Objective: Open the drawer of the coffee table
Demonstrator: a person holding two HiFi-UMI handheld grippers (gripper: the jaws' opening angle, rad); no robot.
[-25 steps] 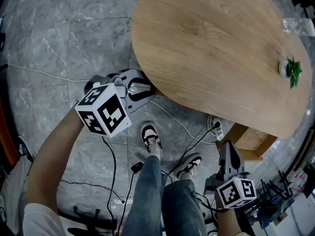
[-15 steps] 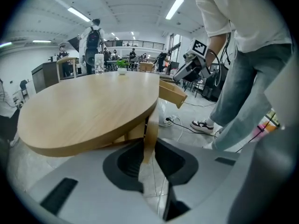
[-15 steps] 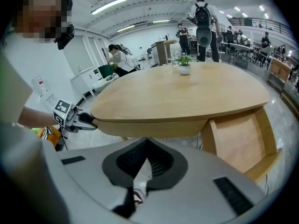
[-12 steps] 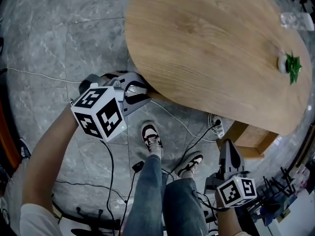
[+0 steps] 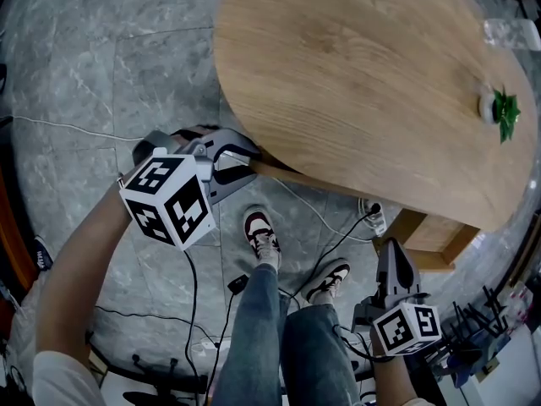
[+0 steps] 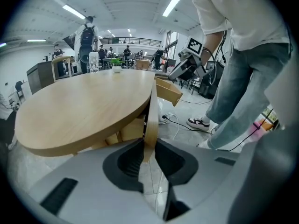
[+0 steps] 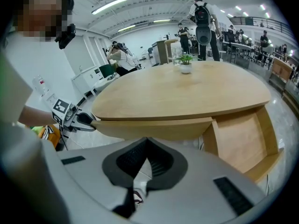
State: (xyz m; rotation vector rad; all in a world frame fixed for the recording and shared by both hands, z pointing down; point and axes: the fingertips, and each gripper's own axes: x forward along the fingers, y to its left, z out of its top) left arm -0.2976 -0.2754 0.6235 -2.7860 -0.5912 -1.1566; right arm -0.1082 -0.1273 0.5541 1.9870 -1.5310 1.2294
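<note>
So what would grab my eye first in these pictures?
The big oval wooden coffee table fills the head view, a small green plant near its right end. At its lower-left edge the left gripper pinches the thin wooden drawer front; the right gripper hangs shut and empty.

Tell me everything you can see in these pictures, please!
coffee table: one, light wood, oval top, in front of the person.
drawer front: one, light wood, just under the tabletop's rim.
potted plant: one, green leaves in a white pot, on the tabletop.
clear glass or bottle: one, see-through, on the tabletop near the potted plant.
floor: grey marble-look tiles, all around.
plug block: one, white, on the floor by the coffee table.
cables: several, black and white, across the floor.
other people: several, far back in the room.
shoes: two, white and dark, on the person's feet.
left tool: one, grey, shut on the drawer front.
right tool: one, grey, shut and empty, low beside the coffee table.
</note>
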